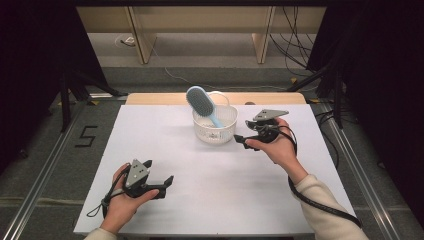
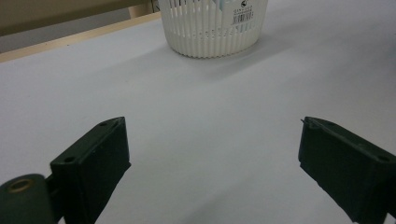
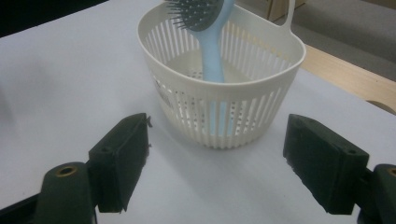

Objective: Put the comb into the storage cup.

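The white basket (image 1: 215,125) stands far on the desk (image 1: 165,150), a blue hairbrush (image 1: 202,102) leaning inside. The right tongs (image 1: 240,140) hover just right of it, released. The left tongs (image 1: 160,177), also released, sit well apart at near left.

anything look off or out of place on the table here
Nothing spilled or damaged. The one slightly odd thing: the blue hairbrush stands handle-down in the white basket, leaning, with its head sticking out over the far left rim. Both the left gripper and the right gripper are open and empty.

Light-blue hairbrush (image 3: 212,51) with dark bristles, white slatted basket (image 3: 233,116), white table (image 1: 165,145), black jaws
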The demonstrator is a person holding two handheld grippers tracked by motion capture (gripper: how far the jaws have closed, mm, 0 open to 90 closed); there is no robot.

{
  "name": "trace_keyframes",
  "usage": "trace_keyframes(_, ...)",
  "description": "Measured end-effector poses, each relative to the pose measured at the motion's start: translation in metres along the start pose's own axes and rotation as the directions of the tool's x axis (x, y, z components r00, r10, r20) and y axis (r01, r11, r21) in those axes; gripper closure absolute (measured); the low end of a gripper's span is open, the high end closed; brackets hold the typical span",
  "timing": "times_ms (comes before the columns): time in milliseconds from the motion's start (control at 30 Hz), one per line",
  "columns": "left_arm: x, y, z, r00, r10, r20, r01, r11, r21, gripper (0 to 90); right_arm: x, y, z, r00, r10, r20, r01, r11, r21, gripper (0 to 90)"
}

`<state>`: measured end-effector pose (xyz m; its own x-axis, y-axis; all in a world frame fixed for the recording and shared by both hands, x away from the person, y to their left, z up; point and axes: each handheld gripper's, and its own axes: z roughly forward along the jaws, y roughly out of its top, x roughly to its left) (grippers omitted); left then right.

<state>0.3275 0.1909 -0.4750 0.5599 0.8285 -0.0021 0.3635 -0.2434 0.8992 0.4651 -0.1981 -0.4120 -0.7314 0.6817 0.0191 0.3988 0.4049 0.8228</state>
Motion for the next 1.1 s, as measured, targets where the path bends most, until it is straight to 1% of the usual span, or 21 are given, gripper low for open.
trace_keyframes(167, 0.000, 0.000, 0.000, 1.0000, 0.003, -0.002, -0.003, 1.0000, 0.000, 8.0, 0.002, -0.007, -0.006, 1.0000, -0.009, 0.003, 0.009, 1.000, -0.004, 23.7)
trace_keyframes(333, -0.001, 0.000, 0.000, 1.0000, -0.001, 0.001, 0.001, 1.0000, 0.000, 8.1, 0.004, -0.014, -0.012, 1.0000, -0.003, -0.003, 0.003, 1.000, -0.023, 23.8)
trace_keyframes(533, -0.001, 0.001, 0.000, 1.0000, 0.001, 0.000, -0.001, 1.0000, 0.001, 8.2, 0.007, -0.022, -0.018, 1.0000, -0.002, -0.009, 0.001, 0.999, -0.033, 23.5)
trace_keyframes(867, -0.001, 0.001, 0.000, 1.0000, 0.000, -0.001, 0.000, 1.0000, -0.002, 8.1, 0.011, -0.031, -0.024, 0.9997, -0.008, -0.025, 0.007, 0.999, -0.051, 21.9)
trace_keyframes(1100, -0.001, 0.001, -0.001, 1.0000, 0.001, -0.002, -0.001, 1.0000, -0.003, 8.2, 0.015, -0.037, -0.030, 0.9996, -0.014, -0.023, 0.012, 0.998, -0.065, 21.7)
